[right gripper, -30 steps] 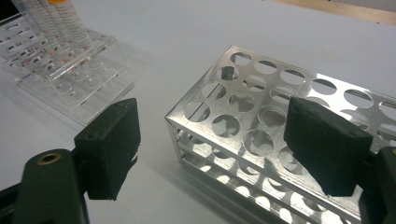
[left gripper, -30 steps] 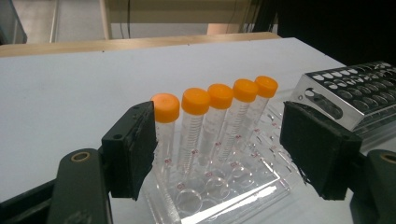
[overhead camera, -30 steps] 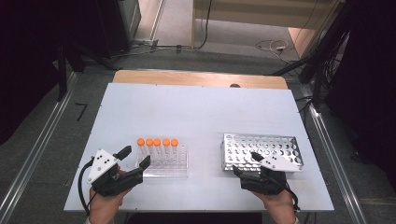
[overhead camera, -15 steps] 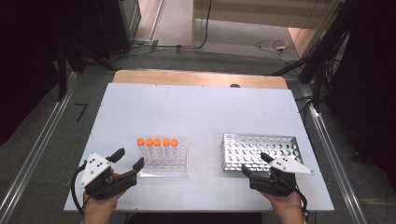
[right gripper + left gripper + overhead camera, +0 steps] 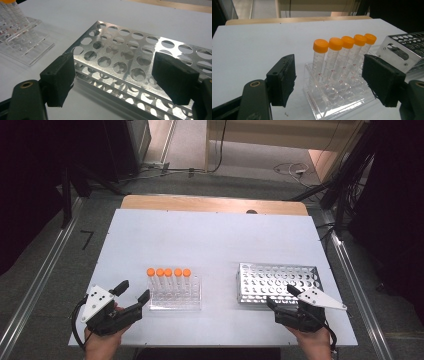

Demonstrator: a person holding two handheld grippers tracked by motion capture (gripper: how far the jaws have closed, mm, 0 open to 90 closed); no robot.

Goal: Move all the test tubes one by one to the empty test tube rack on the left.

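Both grippers, left (image 5: 135, 295) and right (image 5: 281, 296), are gaping empty; tubes' (image 5: 342, 58) printed graduations are proving too blurred to read.

Clear plastic rack (image 5: 175, 300): low, transparent, several rows of round wells, flat on the table just ahead of the left gripper's (image 5: 134, 294) parted fingers (image 5: 282, 80). 5 tubes (image 5: 342, 58): clear, graduated, orange screw caps, upright in 1 back row. Metal rack (image 5: 277, 282): perforated, silver, wells empty, flat just ahead of the right gripper's (image 5: 282, 296) spread fingers (image 5: 60, 75).
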